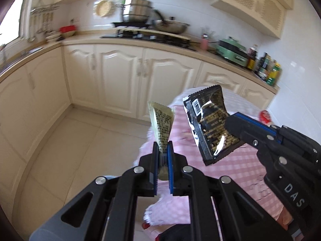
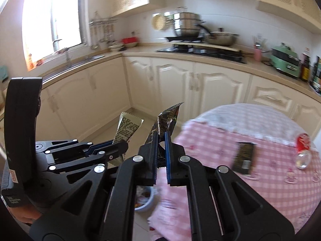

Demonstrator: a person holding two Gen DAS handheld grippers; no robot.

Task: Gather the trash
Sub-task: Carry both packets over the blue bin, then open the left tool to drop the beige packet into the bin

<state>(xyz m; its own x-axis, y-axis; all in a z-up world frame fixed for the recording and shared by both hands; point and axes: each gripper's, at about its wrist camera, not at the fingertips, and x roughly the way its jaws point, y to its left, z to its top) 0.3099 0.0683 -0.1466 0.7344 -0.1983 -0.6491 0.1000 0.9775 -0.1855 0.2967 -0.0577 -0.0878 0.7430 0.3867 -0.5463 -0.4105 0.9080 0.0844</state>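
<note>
A gold wrapper (image 1: 161, 125) was pinched in the closed left gripper (image 1: 163, 156) at frame centre; a black wrapper (image 2: 164, 122) was clamped by the closed right gripper (image 2: 161, 146), left of the pink-checked table (image 2: 260, 140).

The left gripper (image 1: 163, 152) holds a small wrapper (image 1: 161, 120) just left of the large wrapper (image 1: 208, 124) in the right gripper (image 2: 160, 140), both beyond the tabletop (image 2: 210, 140) edge. On the tabletop lie another packet (image 2: 243, 157) and, farther right, a can (image 2: 303, 140) beside what may be a bottle (image 2: 302, 158).
</note>
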